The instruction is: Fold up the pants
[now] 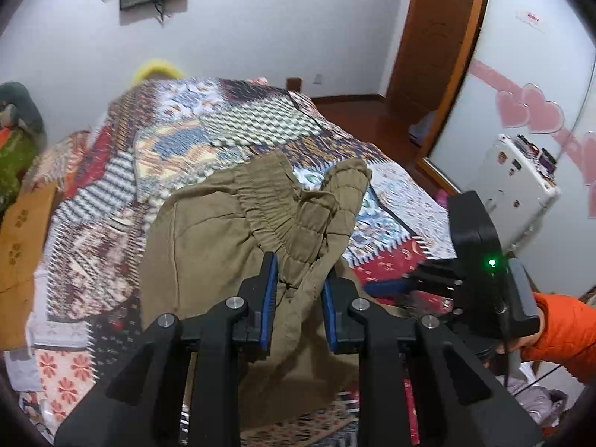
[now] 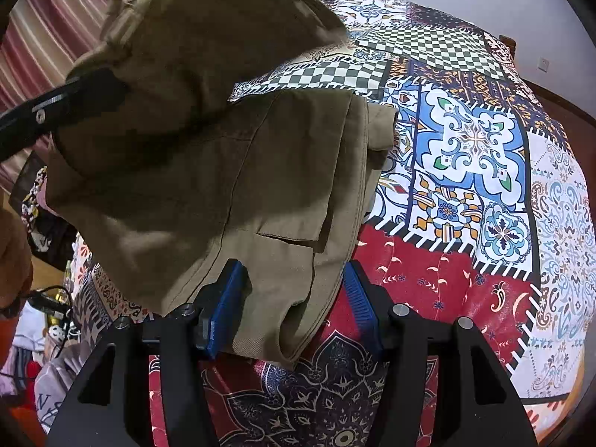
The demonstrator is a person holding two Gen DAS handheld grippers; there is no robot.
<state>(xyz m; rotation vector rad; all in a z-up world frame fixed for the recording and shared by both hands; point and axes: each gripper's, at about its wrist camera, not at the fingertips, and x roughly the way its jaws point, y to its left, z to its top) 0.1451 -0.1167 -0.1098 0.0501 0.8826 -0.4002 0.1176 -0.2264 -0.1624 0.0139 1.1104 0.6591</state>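
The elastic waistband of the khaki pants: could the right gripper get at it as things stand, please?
Probably not directly. The right gripper sits at the pants' lower edge, its jaws apart around the cloth there, while the waistband is bunched in the left gripper, which already clamps that part.

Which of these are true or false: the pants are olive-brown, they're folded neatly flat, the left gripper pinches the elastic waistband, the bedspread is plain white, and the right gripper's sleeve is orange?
1. The pants are olive-brown. True.
2. They lie neatly flat. False: they are bunched and partly lifted.
3. The left gripper pinches cloth by the elastic waistband. True.
4. The bedspread is plain white. False: it is a many-coloured patchwork print.
5. The sleeve behind the right gripper is orange. True.
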